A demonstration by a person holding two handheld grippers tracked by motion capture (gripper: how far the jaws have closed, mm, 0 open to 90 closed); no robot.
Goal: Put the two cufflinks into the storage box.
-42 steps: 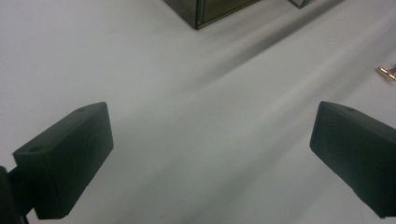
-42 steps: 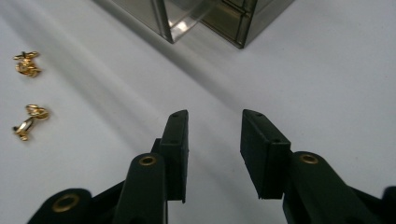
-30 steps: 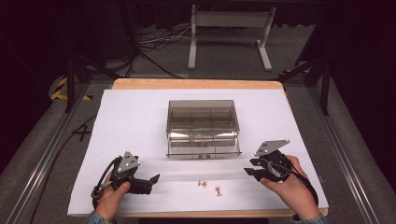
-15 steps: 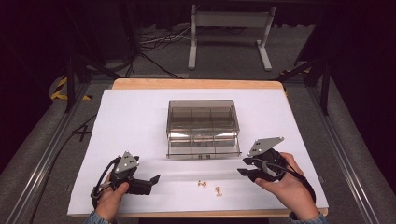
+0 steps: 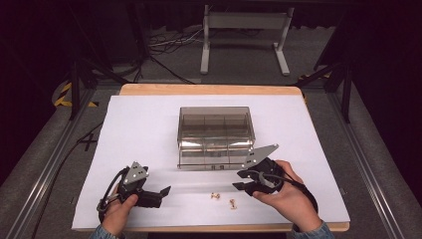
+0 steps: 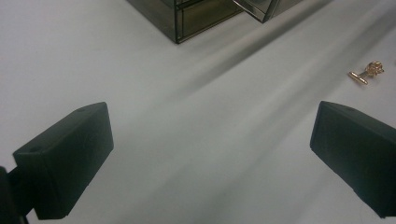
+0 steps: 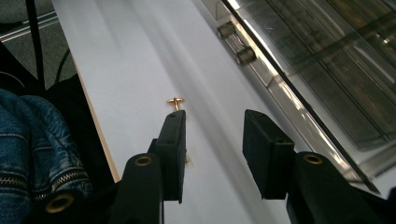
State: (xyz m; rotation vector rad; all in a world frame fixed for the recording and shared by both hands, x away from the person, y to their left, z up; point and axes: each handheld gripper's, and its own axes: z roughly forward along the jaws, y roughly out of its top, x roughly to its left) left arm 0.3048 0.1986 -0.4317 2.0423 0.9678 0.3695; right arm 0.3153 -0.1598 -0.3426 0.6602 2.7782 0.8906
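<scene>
Approach step: the right gripper (image 5: 238, 180), jaws wide, having just narrowed slightly and holding nothing, nears two gold cufflinks (image 5: 222, 198) lying just ahead beside the clear drawer box (image 5: 215, 134), whose knobs (image 7: 236, 44) the right gripper view resolves; next, closing on one; the left gripper (image 5: 165, 191) rests open, empty.

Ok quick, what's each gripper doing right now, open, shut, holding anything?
Left gripper: open, holding nothing.
Right gripper: open, jaws just closing a little, nothing between them.

L gripper (image 5: 161, 191) jaws wide, R gripper (image 5: 240, 180) open, just narrowing
</scene>
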